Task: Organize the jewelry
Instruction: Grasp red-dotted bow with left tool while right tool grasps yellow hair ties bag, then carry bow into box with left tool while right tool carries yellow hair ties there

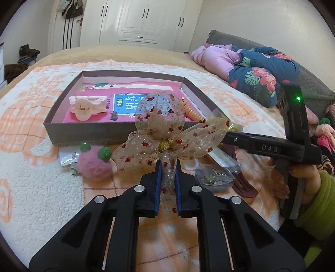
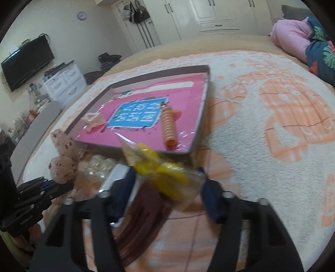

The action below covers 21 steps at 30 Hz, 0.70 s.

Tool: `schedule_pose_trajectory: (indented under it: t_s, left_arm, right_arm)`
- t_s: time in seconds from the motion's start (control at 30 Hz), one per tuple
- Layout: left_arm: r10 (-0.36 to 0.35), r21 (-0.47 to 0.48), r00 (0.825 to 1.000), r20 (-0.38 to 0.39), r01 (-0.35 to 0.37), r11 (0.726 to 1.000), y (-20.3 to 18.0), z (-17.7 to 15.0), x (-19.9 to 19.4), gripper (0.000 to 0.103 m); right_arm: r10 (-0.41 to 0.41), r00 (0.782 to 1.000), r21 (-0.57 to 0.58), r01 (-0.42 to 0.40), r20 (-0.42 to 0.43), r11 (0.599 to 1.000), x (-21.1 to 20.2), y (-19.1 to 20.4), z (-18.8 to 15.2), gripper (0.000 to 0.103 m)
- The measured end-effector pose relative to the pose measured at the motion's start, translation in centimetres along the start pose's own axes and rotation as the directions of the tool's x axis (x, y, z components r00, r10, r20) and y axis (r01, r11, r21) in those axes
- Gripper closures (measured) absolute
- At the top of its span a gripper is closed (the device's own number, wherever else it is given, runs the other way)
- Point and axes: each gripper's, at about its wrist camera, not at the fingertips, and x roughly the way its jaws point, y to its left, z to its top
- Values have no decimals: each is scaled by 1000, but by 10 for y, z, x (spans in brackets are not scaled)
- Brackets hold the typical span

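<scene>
Raised letters "DAS" read clearly on the black body of the right gripper, at the right of the left wrist view. Pink book lying in the shallow box: blue panel carries large white Chinese characters, seen upside down; "写话" legible, the rest partly hidden. Small green tag beside them, characters too small to read. Right wrist view: same panel, blurred, unreadable.

Bedroom – white wardrobe along far wall, bed under cream-and-orange blanket, black TV wall-mounted above white drawer unit, round clock – even indoor light.
</scene>
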Motion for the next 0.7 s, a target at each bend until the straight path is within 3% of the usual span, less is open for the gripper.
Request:
schedule_pose_trajectory:
  t_s: [0.03, 0.33, 0.4, 0.57, 0.7]
  left_arm:
    - [1, -3, 1000, 3, -1, 1000, 0, 0, -1, 97]
    - [4, 2, 999, 39, -4, 1000, -2, 4, -14, 97]
    - [7, 6, 999, 51, -7, 1000, -3, 5, -18, 97]
    - [11, 1, 997, 77, -11, 1000, -1, 10, -25, 97]
    - [21, -6, 995, 97, -20, 1000, 1, 12, -31, 97]
  right_arm:
    - [3, 1000, -16, -3, 13, 1000, -4, 3, -2, 61]
    - [-19, 995, 26, 17, 100, 1000, -41, -4, -9, 68]
    - [-16, 994, 39, 12, 109, 999, -49, -7, -10, 86]
    - [-47, 990, 20, 45, 130, 999, -60, -4, -13, 86]
    - [-26, 989, 12, 25, 145, 1000, -68, 4, -11, 86]
